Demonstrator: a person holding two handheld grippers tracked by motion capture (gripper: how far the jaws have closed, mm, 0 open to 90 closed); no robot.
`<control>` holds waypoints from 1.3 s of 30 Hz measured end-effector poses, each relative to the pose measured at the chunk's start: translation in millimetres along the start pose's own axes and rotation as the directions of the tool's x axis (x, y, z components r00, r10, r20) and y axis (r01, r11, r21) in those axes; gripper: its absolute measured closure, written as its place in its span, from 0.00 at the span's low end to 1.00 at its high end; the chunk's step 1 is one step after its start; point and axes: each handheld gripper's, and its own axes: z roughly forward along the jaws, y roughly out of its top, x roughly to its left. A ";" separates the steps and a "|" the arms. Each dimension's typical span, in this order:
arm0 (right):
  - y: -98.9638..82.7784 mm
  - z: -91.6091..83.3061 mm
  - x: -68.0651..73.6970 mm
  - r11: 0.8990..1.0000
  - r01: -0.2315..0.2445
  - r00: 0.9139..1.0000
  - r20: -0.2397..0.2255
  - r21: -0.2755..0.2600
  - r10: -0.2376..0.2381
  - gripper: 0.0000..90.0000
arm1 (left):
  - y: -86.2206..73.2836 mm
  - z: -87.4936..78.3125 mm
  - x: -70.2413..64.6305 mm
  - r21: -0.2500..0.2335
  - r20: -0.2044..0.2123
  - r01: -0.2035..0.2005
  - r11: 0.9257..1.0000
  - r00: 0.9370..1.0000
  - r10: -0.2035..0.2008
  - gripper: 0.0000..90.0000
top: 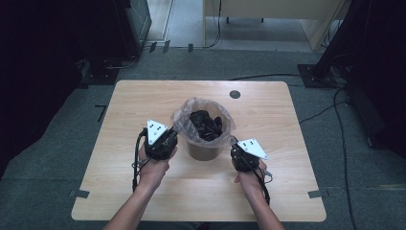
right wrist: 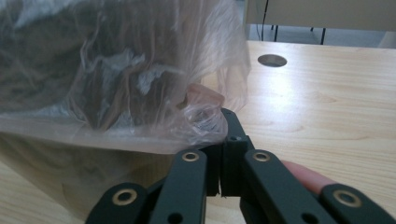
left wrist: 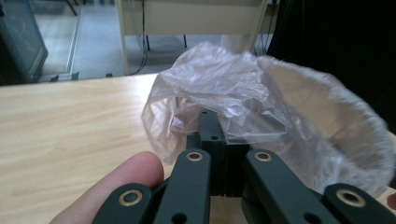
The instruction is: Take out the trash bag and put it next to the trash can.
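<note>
My light wooden table [top: 143, 100], with a round grey grommet [top: 234, 94], stands on grey carpet [top: 57, 158]. Beyond it I see a pale wooden desk [top: 268, 8]. Black cables [top: 330, 108] cross the floor; both sides lie dark.

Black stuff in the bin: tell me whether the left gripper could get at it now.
Probably not: the left gripper is shut on the bag liner at the bin's rim, though the black contents lie uncovered.

The black contents [top: 206, 125] heaped in the bin are too dark to identify, perhaps crumpled bags. Clear plastic liner [left wrist: 224, 88] hides the left tool's [left wrist: 212, 123] tips; its far rim blurs.
</note>
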 end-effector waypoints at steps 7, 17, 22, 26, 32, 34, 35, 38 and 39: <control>32.6 -7.8 -5.4 0.998 -0.041 0.999 -0.010 -0.042 0.041 1.00 | 17.4 0.8 -13.1 -0.012 0.033 -0.056 0.998 0.998 0.056 1.00; 127.1 -5.1 30.5 0.990 0.037 0.993 -0.106 -0.134 -0.051 1.00 | 52.6 10.6 -36.4 -0.023 0.125 -0.123 0.992 0.984 0.124 1.00; 155.0 -6.4 48.9 0.984 0.044 0.978 -0.195 -0.174 -0.078 1.00 | 51.9 21.1 -45.4 -0.008 0.168 -0.135 0.991 0.977 0.134 0.99; 139.5 -0.3 47.1 0.995 0.038 0.970 -0.234 -0.096 -0.060 0.86 | 42.9 26.7 -42.9 0.020 0.190 -0.154 0.988 0.971 0.147 0.84; 125.5 -6.0 20.7 0.996 -0.046 0.965 -0.262 -0.070 0.026 0.69 | 33.9 33.4 -44.9 0.055 0.192 -0.187 0.981 0.966 0.173 0.67; 126.5 -11.4 13.6 0.997 -0.037 0.971 -0.239 -0.066 0.020 0.66 | 32.8 34.9 -45.3 0.059 0.195 -0.186 0.981 0.966 0.171 0.66; 126.7 -13.7 10.5 0.998 -0.025 0.975 -0.223 -0.061 0.011 0.64 | 32.7 35.5 -45.0 0.059 0.196 -0.182 0.981 0.966 0.168 0.66; 122.8 -20.4 2.8 0.999 -0.008 0.982 -0.190 -0.043 0.000 0.63 | 33.1 37.0 -43.4 0.059 0.197 -0.174 0.983 0.967 0.159 0.65; 120.2 -22.6 1.4 0.999 -0.008 0.983 -0.185 -0.041 0.001 0.62 | 33.2 37.4 -43.1 0.057 0.197 -0.169 0.984 0.968 0.155 0.65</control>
